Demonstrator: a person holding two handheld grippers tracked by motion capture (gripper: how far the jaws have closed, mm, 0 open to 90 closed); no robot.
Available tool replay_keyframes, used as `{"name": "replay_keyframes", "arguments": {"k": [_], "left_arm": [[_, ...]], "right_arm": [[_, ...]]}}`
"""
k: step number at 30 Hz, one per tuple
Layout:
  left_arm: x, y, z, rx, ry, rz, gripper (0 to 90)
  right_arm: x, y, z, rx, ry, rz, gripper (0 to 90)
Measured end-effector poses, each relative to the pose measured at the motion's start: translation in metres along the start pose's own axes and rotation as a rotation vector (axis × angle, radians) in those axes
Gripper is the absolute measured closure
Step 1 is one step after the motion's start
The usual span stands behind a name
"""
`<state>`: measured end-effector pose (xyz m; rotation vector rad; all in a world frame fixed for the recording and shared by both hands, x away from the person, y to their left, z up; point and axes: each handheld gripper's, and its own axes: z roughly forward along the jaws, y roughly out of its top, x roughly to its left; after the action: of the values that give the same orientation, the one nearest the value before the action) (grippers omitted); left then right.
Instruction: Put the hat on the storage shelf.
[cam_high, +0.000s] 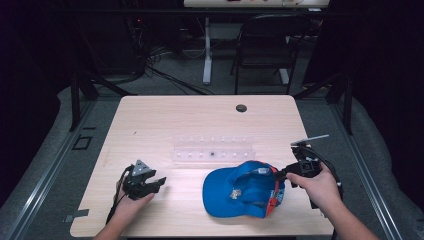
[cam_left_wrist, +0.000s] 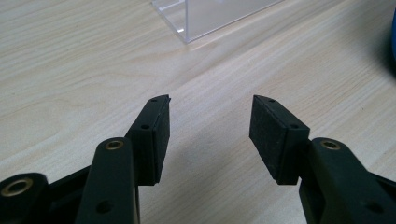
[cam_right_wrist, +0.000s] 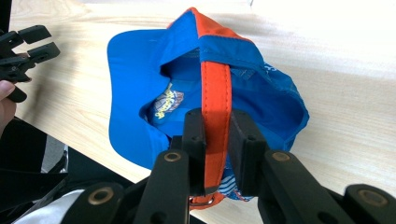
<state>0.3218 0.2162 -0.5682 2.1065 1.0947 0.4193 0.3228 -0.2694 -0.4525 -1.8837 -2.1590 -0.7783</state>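
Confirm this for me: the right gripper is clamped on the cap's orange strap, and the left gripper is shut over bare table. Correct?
Not quite. The left gripper is open, not shut; the left gripper view shows its jaws apart over bare table. The rest holds: the right gripper is clamped on the cap's orange strap.

A pale wooden table (cam_high: 165, 120) stands on grey carpet, with a black chair (cam_high: 265, 45) behind it.

cap (cam_high: 235, 192) | blue, orange strap (cam_right_wrist: 215, 93) | upside down | table's near right

Wooden table (cam_high: 165, 117) with blue cap (cam_high: 235, 192), clear tray (cam_high: 212, 152)
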Motion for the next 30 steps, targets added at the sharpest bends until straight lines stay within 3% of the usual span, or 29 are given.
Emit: {"name": "replay_keyframes", "arguments": {"k": [11,19,20,22,30], "left_arm": [[-0.001,0.000,0.000,0.003,-0.002,0.002,48.3],[-0.001,0.000,0.000,0.005,-0.003,0.002,48.4],[-0.001,0.000,0.000,0.004,-0.003,0.002,48.4],[-0.001,0.000,0.000,0.006,-0.003,0.004,48.4],[-0.001,0.000,0.001,0.010,-0.004,0.009,48.4]], "right_arm": [[0.008,0.009,-0.017,-0.015,-0.017,-0.005,78.1],[0.012,0.015,-0.022,0.009,-0.035,-0.008,78.0],[0.014,0.016,-0.022,0.010,-0.047,0.010,78.0],[0.012,0.017,-0.024,0.025,-0.049,-0.012,78.1],[0.021,0.025,-0.028,0.046,-0.112,-0.003,78.0]]}}
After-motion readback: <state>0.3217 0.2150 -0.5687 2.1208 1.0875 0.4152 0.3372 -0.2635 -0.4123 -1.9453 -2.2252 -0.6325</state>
